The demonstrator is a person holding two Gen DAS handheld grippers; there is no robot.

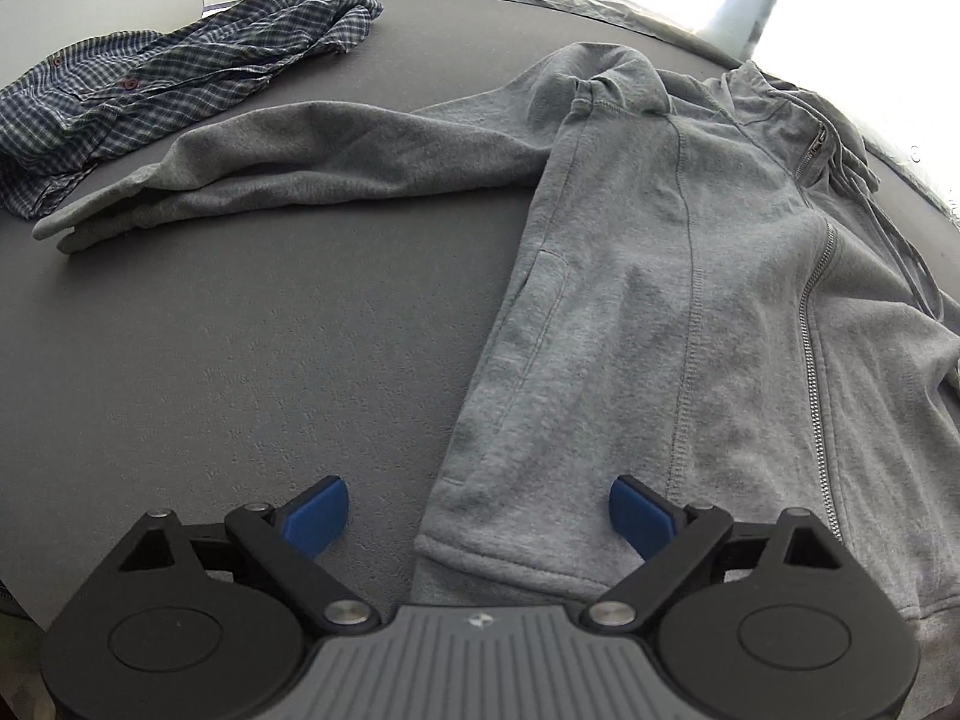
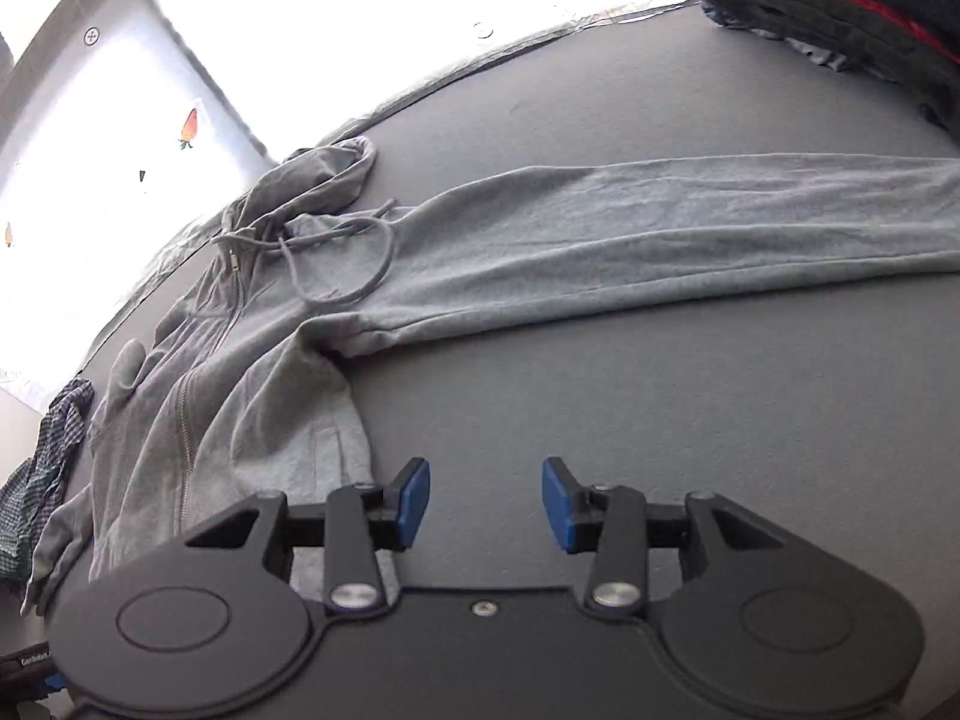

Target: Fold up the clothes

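A grey zip-up hoodie [image 1: 690, 312] lies flat, front up, on the dark grey table [image 1: 270, 330]. Its left sleeve [image 1: 312, 162] stretches out to the left. In the right wrist view the hoodie [image 2: 252, 372] lies at left and its other sleeve [image 2: 660, 228] stretches right. My left gripper [image 1: 480, 516] is open, held just above the hoodie's bottom left hem corner, with nothing between the pads. My right gripper [image 2: 486, 504] is open and empty over bare table, just right of the hoodie's bottom hem.
A blue checked shirt [image 1: 150, 90] lies crumpled at the far left; it also shows in the right wrist view [image 2: 42, 480]. A pile of dark clothes with red trim [image 2: 852, 18] sits at the far right corner. The table's far edge [image 2: 480, 66] borders a bright white floor.
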